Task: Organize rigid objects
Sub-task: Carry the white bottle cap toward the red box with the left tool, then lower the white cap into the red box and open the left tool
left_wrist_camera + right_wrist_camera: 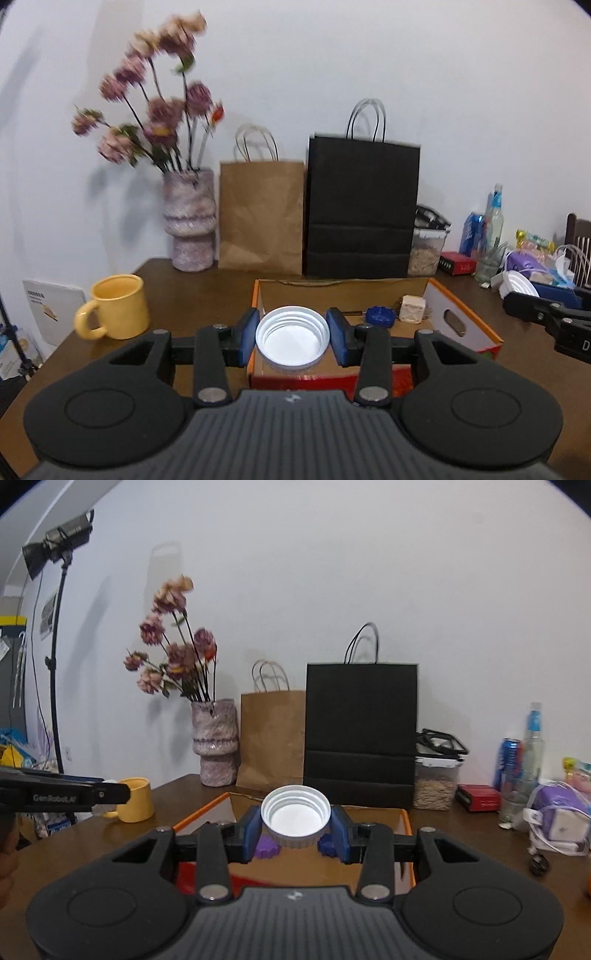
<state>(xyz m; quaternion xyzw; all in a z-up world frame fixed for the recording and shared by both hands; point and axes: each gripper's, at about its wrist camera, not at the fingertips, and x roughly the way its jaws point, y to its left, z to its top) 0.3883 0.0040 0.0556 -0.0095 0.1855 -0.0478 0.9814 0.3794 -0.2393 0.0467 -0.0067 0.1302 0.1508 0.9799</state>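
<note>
Holding white lids, one in each claw: left claw (291, 338) clenched on lid (292, 336), right claw (295, 825) on lid (295, 818), both at frame centre, directly above open box (458, 314).

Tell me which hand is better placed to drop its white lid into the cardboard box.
Probably left: the left gripper jaws hold a white lid low over the box floor. The right gripper holds a second lid higher up.
</note>
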